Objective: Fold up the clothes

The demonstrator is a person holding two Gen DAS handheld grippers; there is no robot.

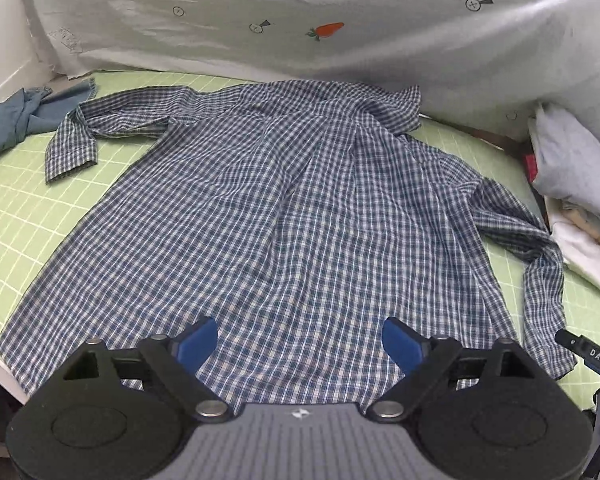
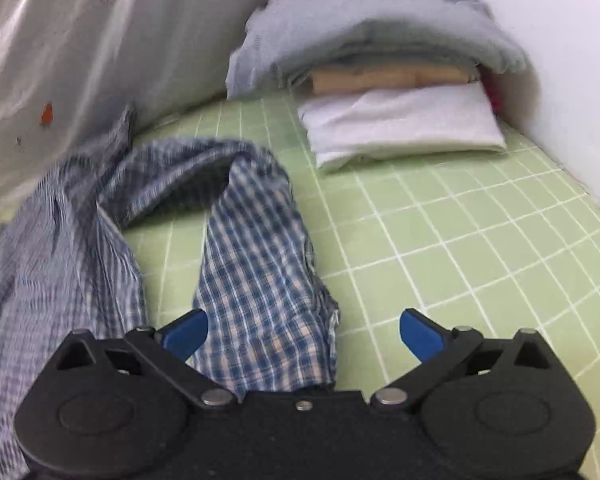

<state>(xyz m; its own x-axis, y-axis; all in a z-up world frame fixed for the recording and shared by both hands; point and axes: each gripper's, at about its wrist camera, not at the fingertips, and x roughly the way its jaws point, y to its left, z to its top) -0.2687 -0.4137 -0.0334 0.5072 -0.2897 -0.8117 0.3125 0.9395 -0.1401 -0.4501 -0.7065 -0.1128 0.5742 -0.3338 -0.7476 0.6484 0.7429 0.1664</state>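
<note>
A blue-and-white checked shirt [image 1: 284,200] lies spread flat on the green gridded mat [image 1: 16,208], hem toward me, both sleeves out to the sides. My left gripper [image 1: 300,340] hovers open over the hem's middle, blue pads wide apart, nothing between them. In the right wrist view the shirt's right sleeve [image 2: 260,272] runs down the mat and its cuff end lies between the blue pads of my right gripper [image 2: 304,332], which stands open. The body of the shirt [image 2: 52,240] bunches at the left.
A crumpled denim garment [image 1: 16,116] lies at the far left. A stack of folded clothes [image 2: 396,128], white, tan and light blue, sits at the far right by the white wall [image 2: 560,60]. A carrot-print sheet [image 1: 300,20] hangs behind. The mat's near edge drops off at bottom left.
</note>
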